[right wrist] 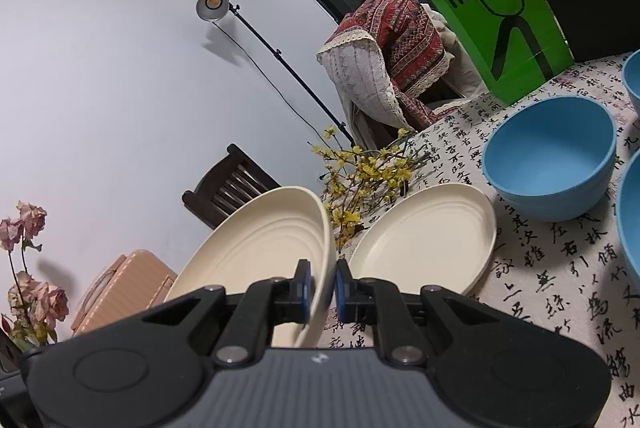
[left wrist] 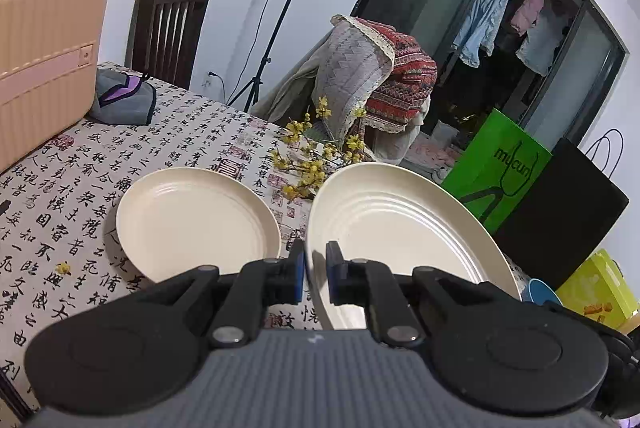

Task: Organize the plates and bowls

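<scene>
On the left, a beige suitcase (left wrist: 44,55) is standing on the bench (left wrist: 60,195), which is wearing a cloth printed with black calligraphy, and a grey and purple pouch (left wrist: 124,97) is lying just beside it. Further right, a flat cream plate (left wrist: 196,224) is resting on the cloth. The left hand-held gripper (left wrist: 316,270) is clamping the near rim of a tilted cream plate (left wrist: 404,236), which is hanging clear of the cloth, just beside the flat one. Yellow flower sprigs (left wrist: 312,163) are lying behind both plates, and a green bag (left wrist: 500,167) is standing at the far right edge.

In the right wrist view, the right hand-held gripper (right wrist: 322,286) is pinching the rim of a raised cream plate (right wrist: 260,248), its pads pressing on either face. To its right, a second cream plate (right wrist: 428,236) is lying on the cloth, and a blue bowl (right wrist: 550,157) is sitting beyond it, near two more blue bowls (right wrist: 632,75) cut off by the frame edge.
</scene>
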`<state>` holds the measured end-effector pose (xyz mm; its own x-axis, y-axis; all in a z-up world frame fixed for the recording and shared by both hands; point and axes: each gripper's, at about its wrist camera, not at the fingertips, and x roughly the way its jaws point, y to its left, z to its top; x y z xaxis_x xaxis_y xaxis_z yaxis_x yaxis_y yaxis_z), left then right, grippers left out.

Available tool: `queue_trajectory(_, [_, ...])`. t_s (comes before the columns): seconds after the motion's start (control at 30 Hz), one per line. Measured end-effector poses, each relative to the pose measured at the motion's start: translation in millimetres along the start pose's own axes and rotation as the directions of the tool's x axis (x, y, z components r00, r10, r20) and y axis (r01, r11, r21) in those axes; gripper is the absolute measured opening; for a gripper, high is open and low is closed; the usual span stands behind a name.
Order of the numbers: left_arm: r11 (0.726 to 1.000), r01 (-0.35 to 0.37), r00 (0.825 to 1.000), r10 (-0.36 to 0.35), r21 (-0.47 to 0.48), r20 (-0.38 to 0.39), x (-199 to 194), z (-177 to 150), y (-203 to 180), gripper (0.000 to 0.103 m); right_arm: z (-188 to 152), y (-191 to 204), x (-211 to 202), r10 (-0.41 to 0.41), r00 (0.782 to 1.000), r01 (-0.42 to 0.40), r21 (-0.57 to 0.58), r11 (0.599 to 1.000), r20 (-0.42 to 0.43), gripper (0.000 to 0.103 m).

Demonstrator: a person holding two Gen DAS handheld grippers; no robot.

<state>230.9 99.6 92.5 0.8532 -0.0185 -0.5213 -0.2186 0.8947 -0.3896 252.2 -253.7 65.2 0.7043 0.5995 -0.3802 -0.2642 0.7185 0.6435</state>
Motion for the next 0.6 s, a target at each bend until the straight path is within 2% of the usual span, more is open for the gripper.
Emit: queue_trajectory(0.6, [0.998,0.044,0.999,-0.044,0.033,-0.012,-15,-27,-16,0.011,-12,-14,-44,-0.020,0.999,0.019,0.014,1.000,0.034,0.012])
